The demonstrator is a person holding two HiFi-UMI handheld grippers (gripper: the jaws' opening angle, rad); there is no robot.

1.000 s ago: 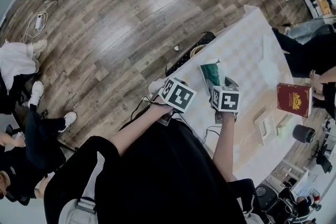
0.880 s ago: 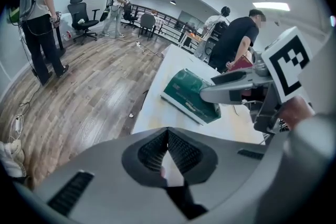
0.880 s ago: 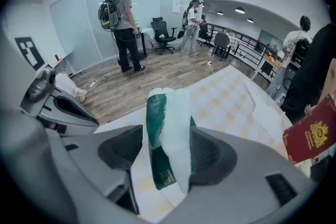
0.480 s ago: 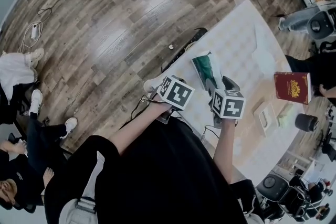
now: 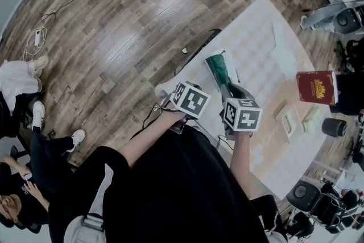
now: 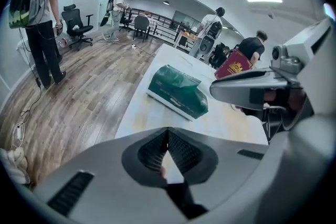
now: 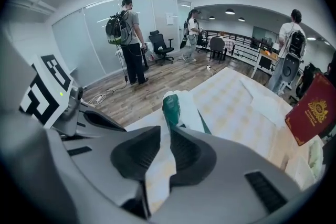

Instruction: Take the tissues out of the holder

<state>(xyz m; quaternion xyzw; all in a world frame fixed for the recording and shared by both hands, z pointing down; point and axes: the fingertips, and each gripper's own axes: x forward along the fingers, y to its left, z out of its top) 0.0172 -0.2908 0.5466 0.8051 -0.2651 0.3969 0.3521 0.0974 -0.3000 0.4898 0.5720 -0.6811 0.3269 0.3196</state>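
In the right gripper view, the right gripper (image 7: 167, 134) sits low in the centre of the frame. Its jaws have just been closing and now stand narrow, pinched on a white tissue (image 7: 159, 170) that runs up between them from the soft green holder (image 7: 172, 106) just beyond the tips. The holder lies on the pale table (image 7: 236, 97).

In the left gripper view, the left gripper (image 6: 167, 135) has its jaw tips together with nothing between them. The holder lies apart from it, in the upper middle of the frame, so nothing pins it down.

That is our worry: if the sheet binds in the slot, we judge the light holder could lift or slide with the pull, or the thin sheet could tear at the pinch.

In the head view, both forearms reach up from the bottom centre to the table's near edge. The left forearm (image 5: 149, 138) slants in from the left, the right forearm (image 5: 242, 159) runs almost straight up, and both grippers tilt downward.
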